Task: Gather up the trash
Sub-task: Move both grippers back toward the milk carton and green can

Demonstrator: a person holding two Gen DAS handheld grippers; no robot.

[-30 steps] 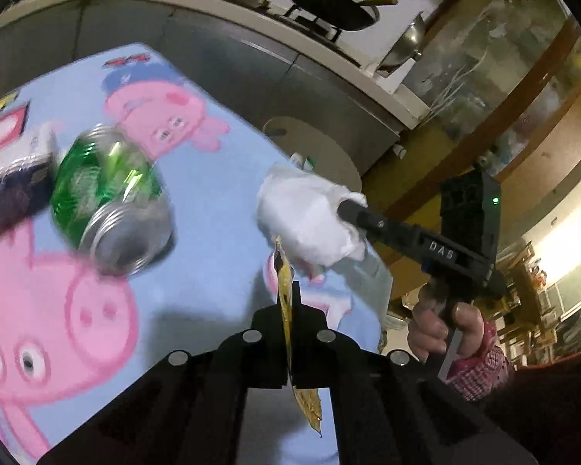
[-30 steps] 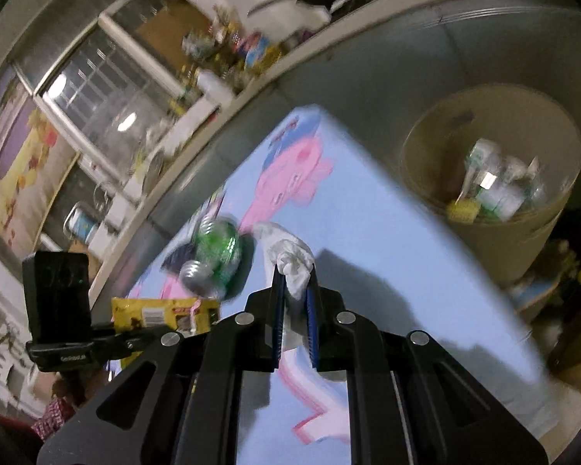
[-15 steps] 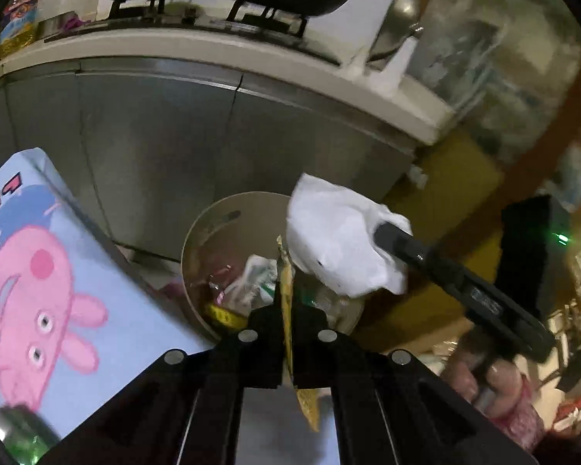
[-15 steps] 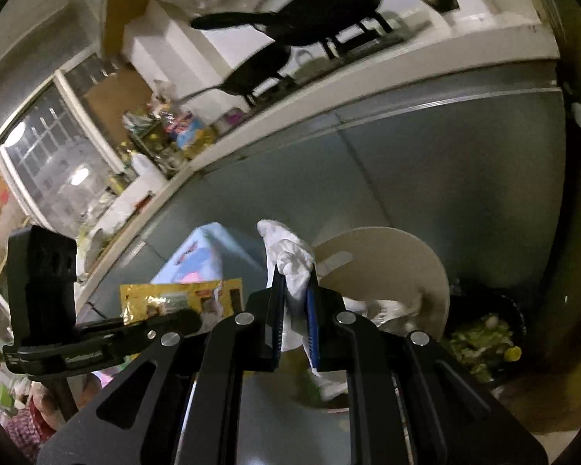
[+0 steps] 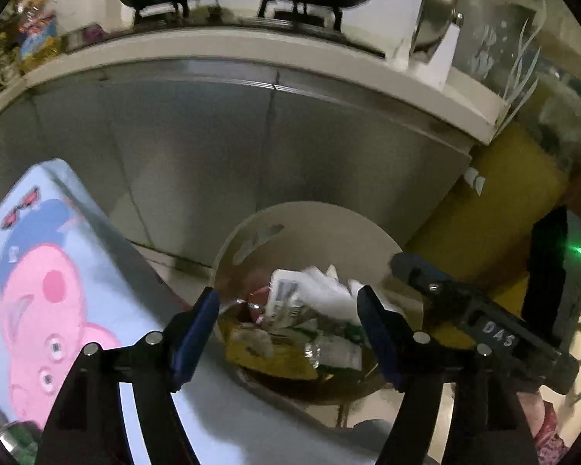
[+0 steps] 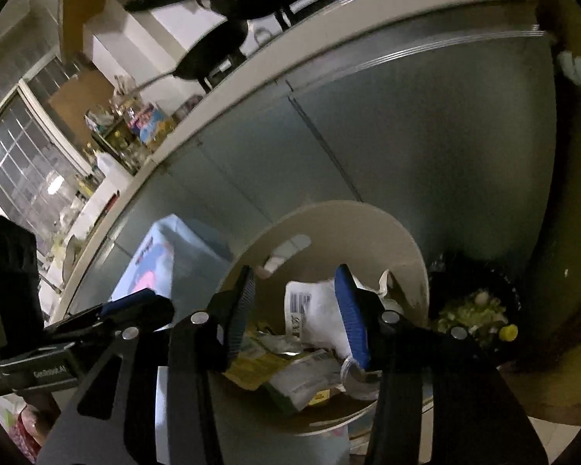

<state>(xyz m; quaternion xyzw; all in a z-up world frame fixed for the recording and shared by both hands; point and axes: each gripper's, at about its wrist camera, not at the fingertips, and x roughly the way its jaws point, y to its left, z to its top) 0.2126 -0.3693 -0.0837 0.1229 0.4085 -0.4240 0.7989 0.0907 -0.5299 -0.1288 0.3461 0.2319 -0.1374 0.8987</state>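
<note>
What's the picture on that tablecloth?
A pink cartoon pig on the light blue tablecloth, clearest in the left wrist view.

My right gripper (image 6: 296, 310) hangs over the beige trash bin (image 6: 368, 228) with its jaws spread wide and nothing between them. Inside the bin I see white crumpled paper (image 6: 317, 310) and a yellow wrapper (image 6: 251, 368). Left of the bin sits my left gripper (image 6: 135, 302); right of it, a black bucket of food scraps (image 6: 476, 310).

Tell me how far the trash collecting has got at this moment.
Done: the bin holds wrappers and white tissue. In hand: nothing; left gripper and right gripper both hang open above it. Left: a green can remains on the tablecloth.
</note>
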